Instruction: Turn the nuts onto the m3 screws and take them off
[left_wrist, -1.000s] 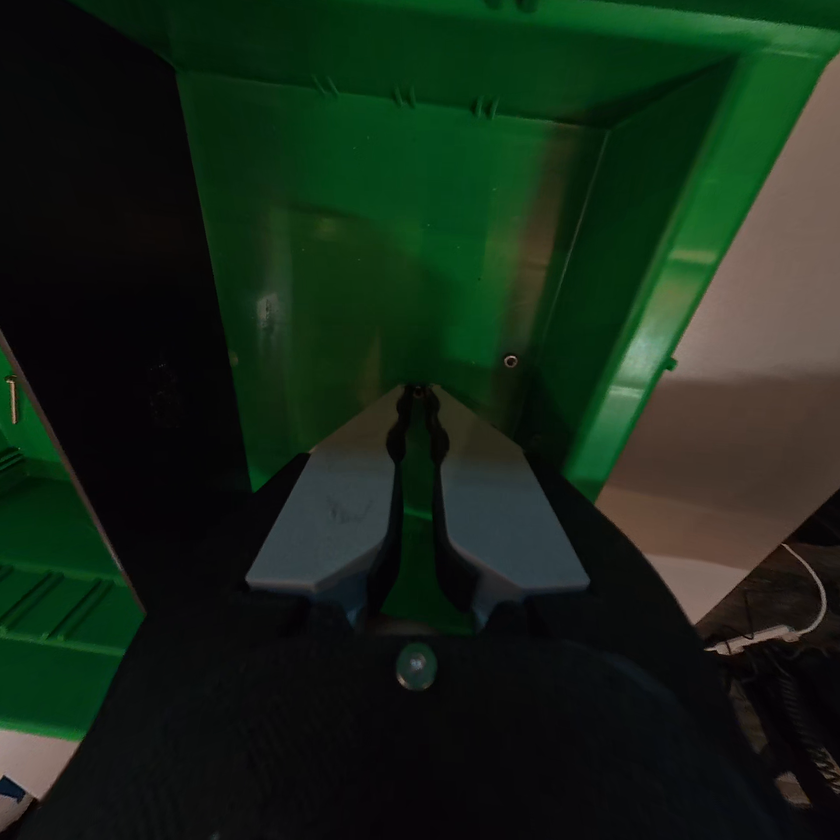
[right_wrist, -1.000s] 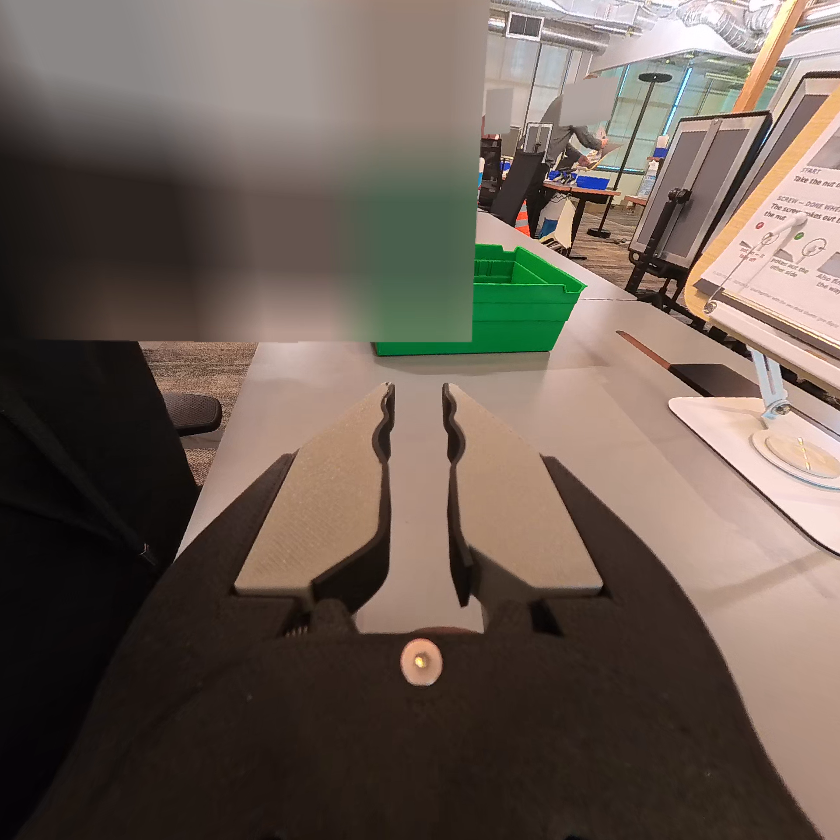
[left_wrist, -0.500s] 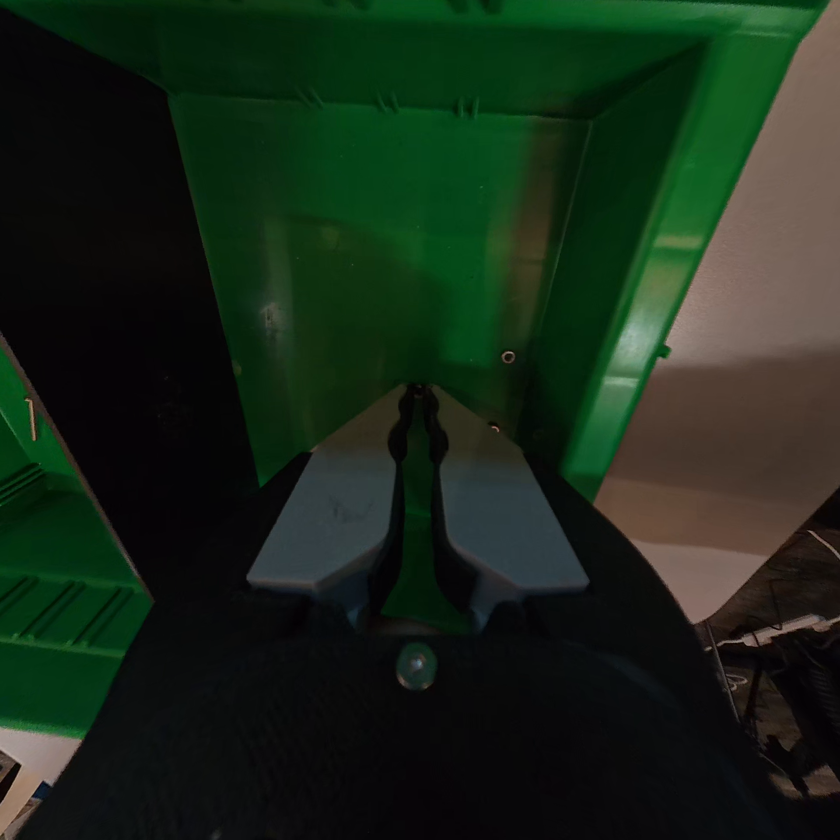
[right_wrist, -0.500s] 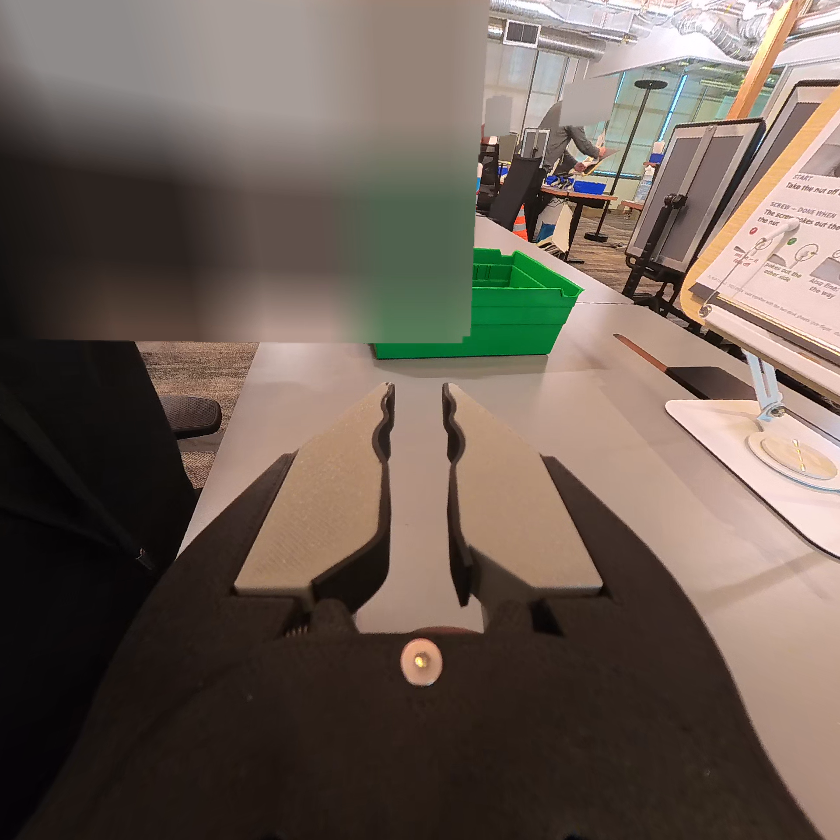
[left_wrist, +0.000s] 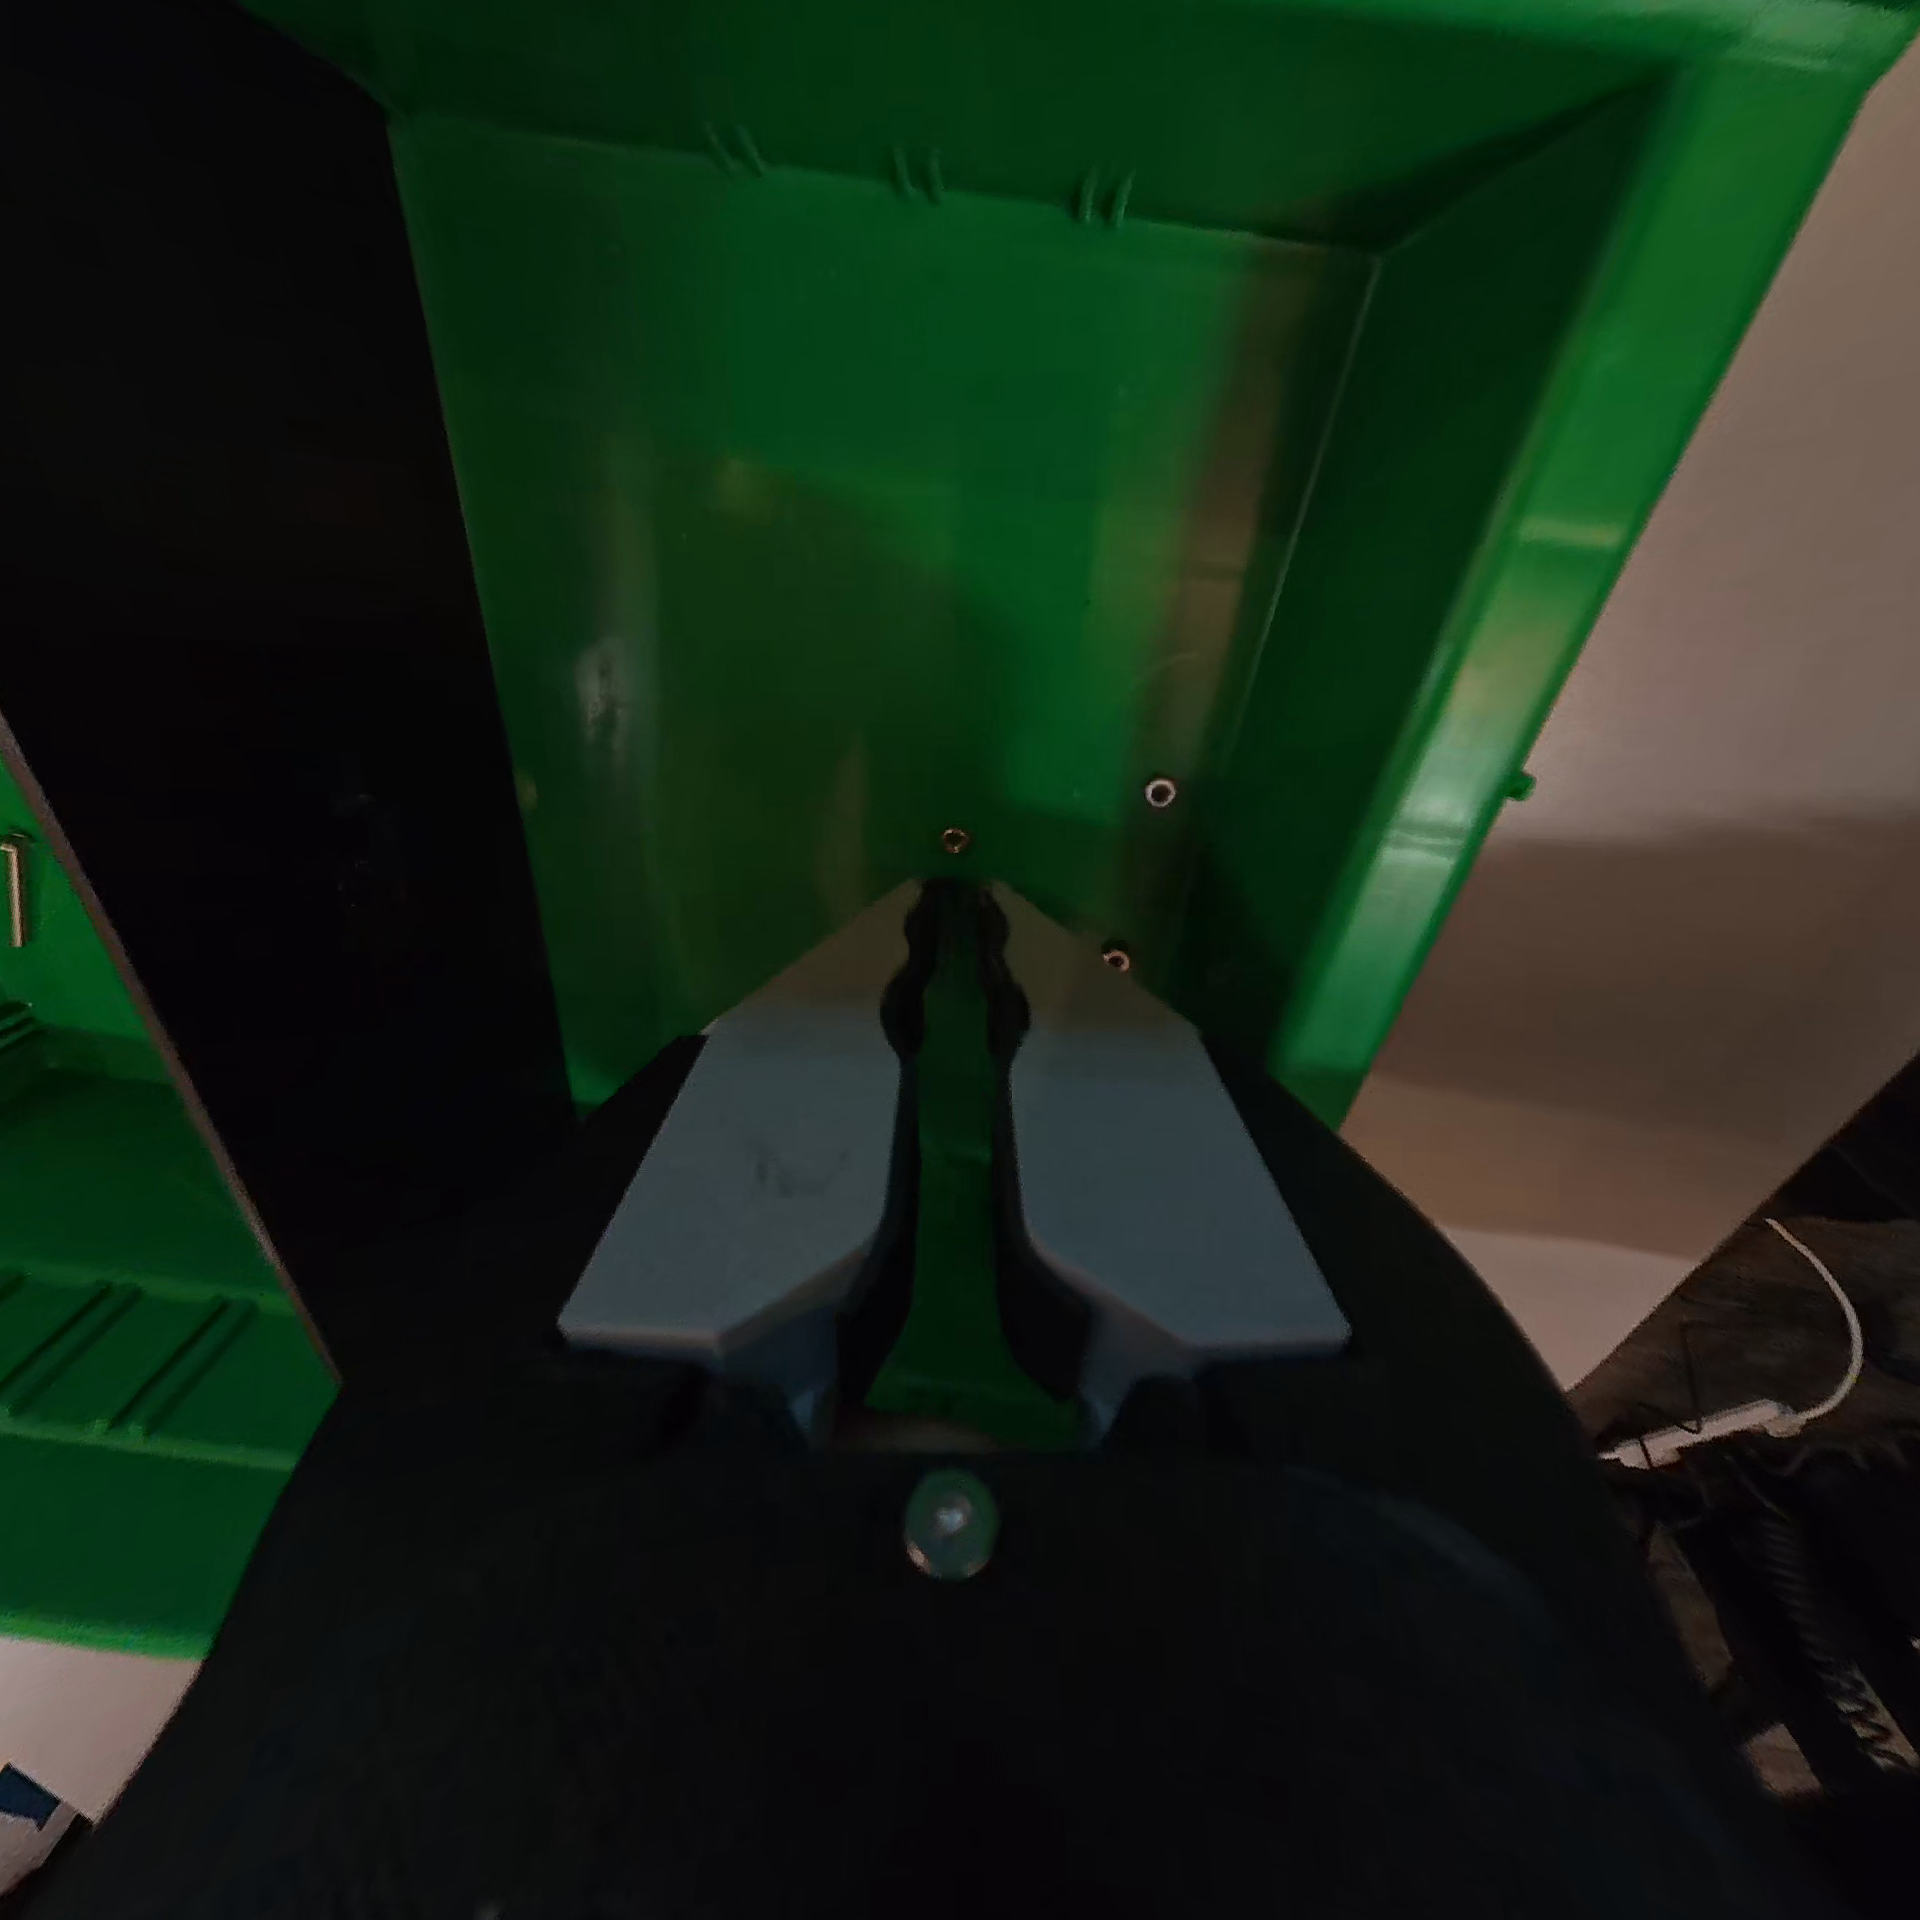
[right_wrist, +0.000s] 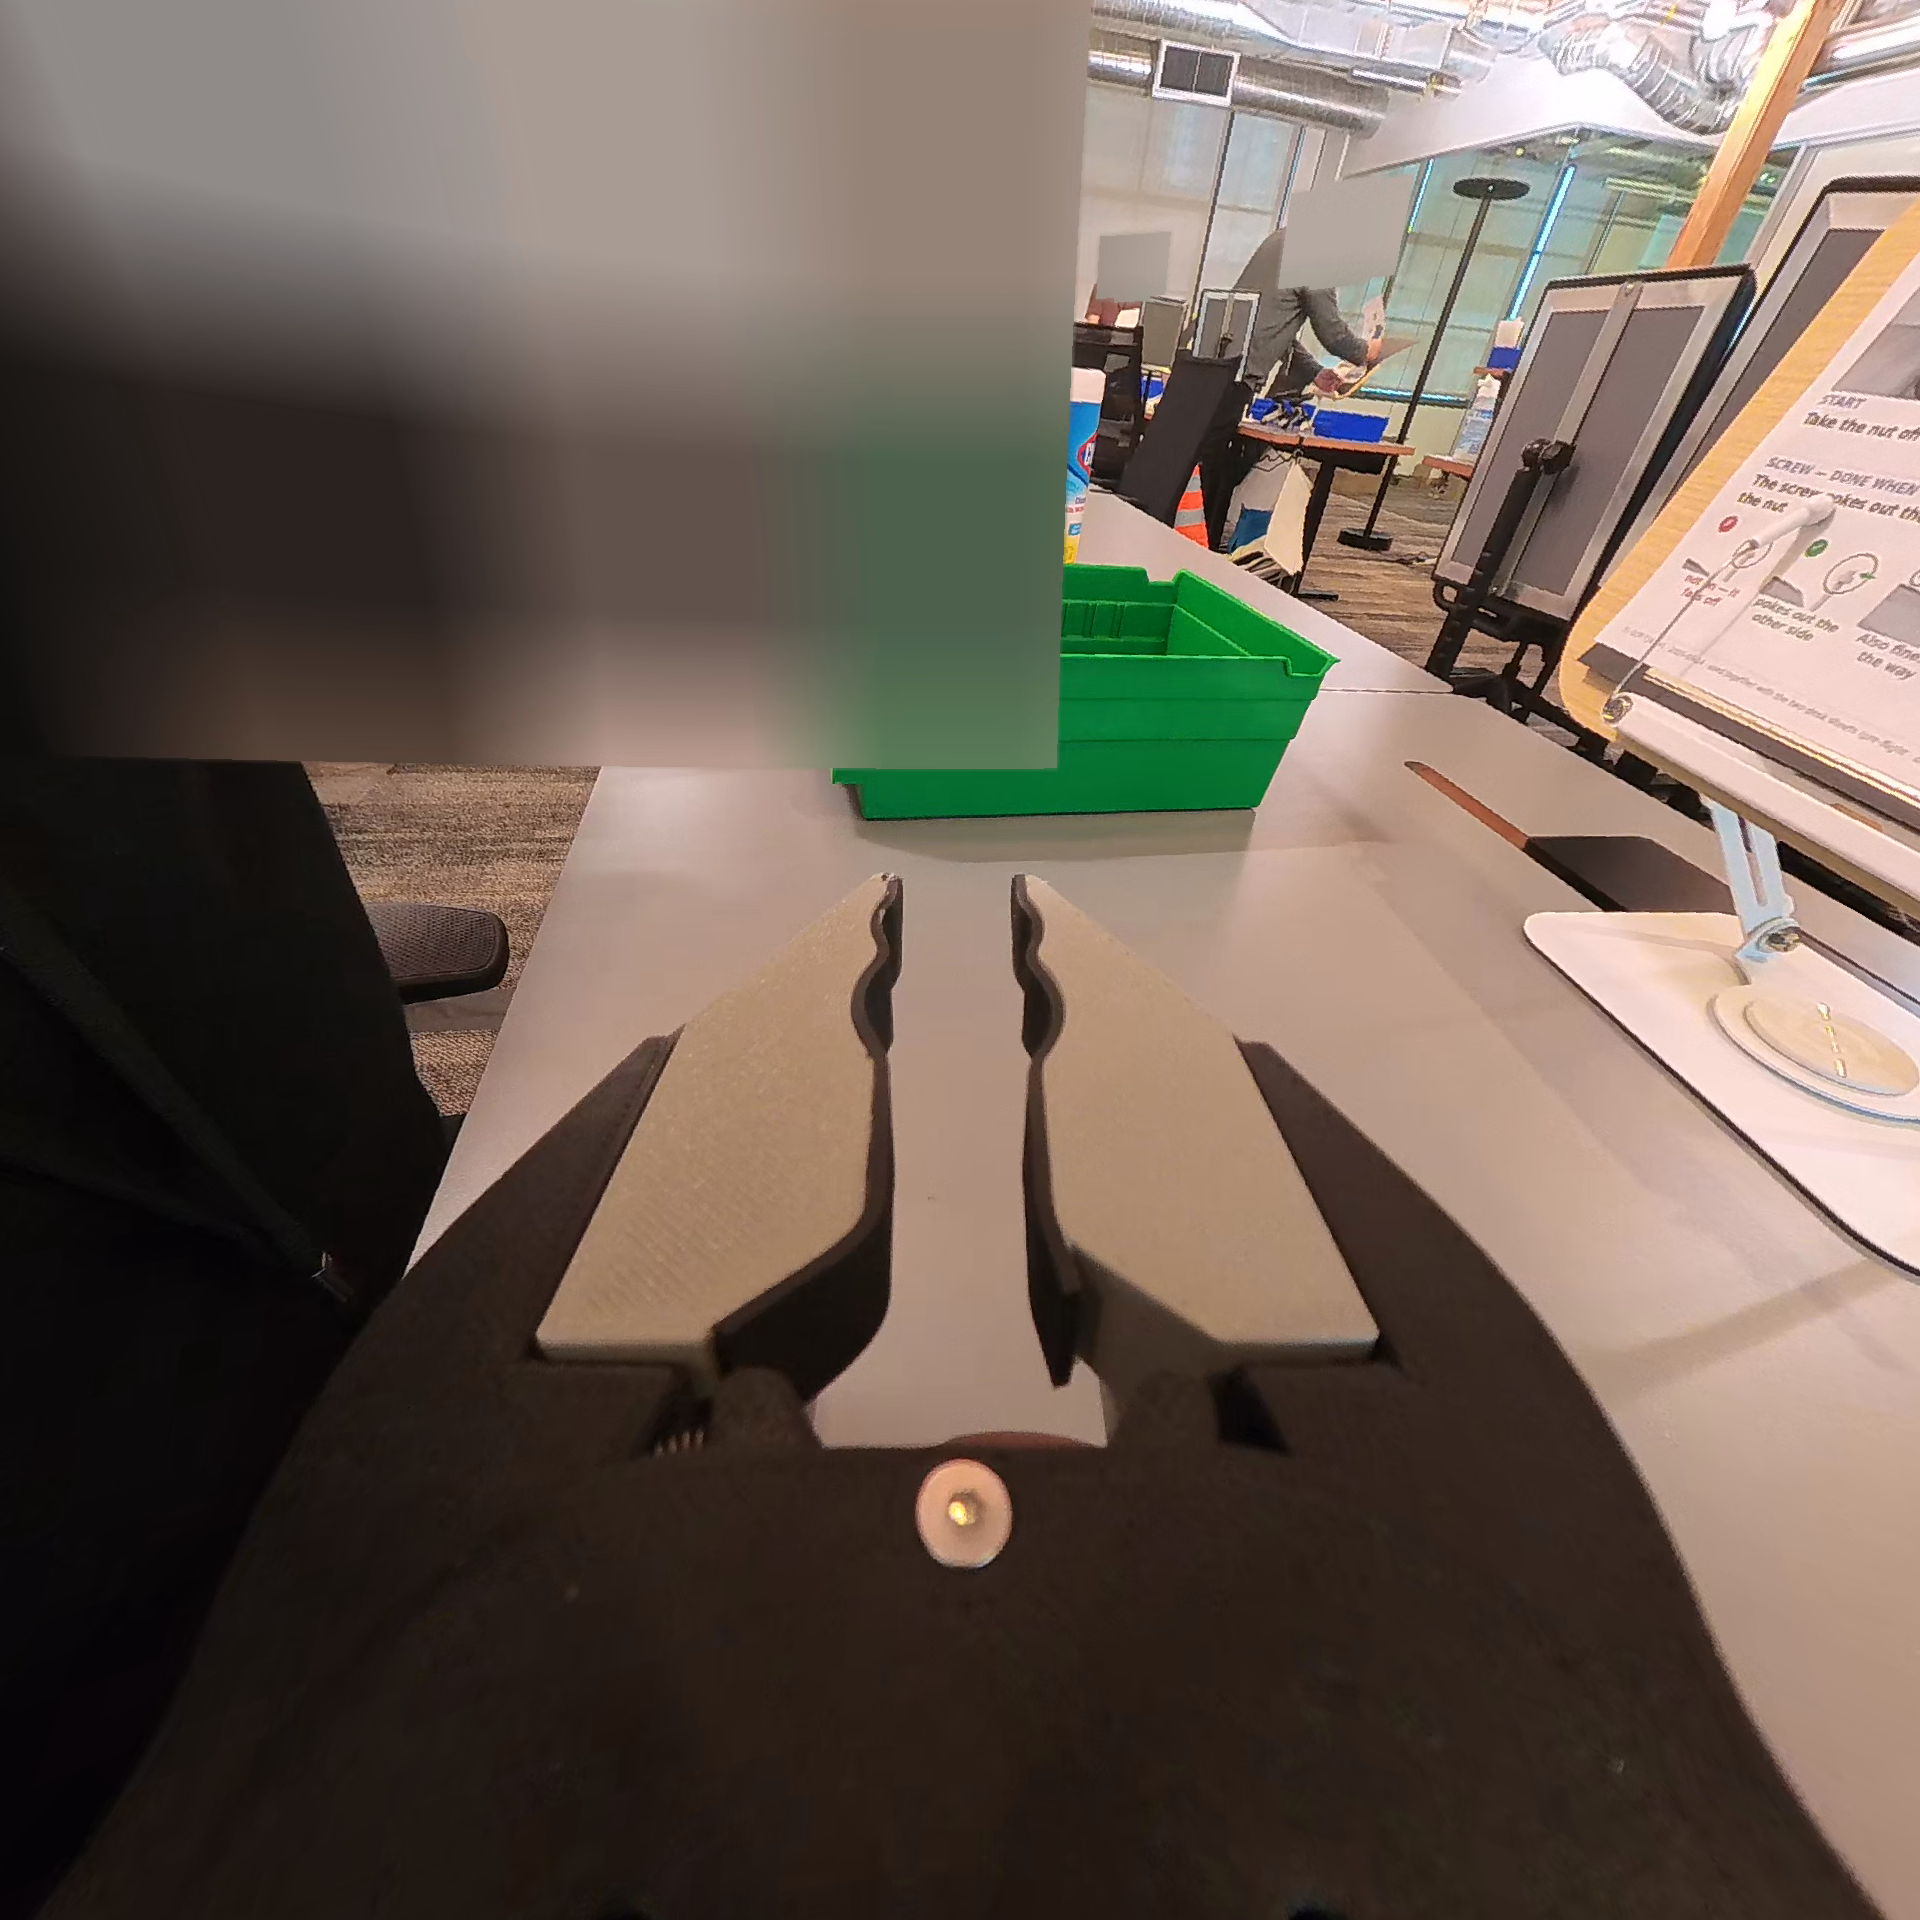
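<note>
My left gripper (left_wrist: 954, 891) reaches down into a green bin (left_wrist: 1455, 644), its tips close together just above the floor. Nothing shows between them. Three small metal nuts lie on the bin floor: one (left_wrist: 954, 840) just ahead of the tips, one (left_wrist: 1160, 793) farther right, one (left_wrist: 1116, 958) beside the right finger. A thin silvery screw (left_wrist: 12, 894) lies in a second green bin (left_wrist: 114, 1351) at the left edge. My right gripper (right_wrist: 956, 894) is open and empty, held over the grey table (right_wrist: 1299, 1039).
A dark panel (left_wrist: 239, 644) separates the two bins in the left wrist view. In the right wrist view a green bin (right_wrist: 1174, 727) stands farther along the table. An instruction board on a white stand (right_wrist: 1714, 997) is at the right, and a person in dark clothing (right_wrist: 156, 1143) at the left. About 45 cm separates my left fingertips from my right.
The left gripper has drawn back a little inside the bin, so a nut now shows just ahead of its tips and another beside its right finger. The right gripper has barely moved.
</note>
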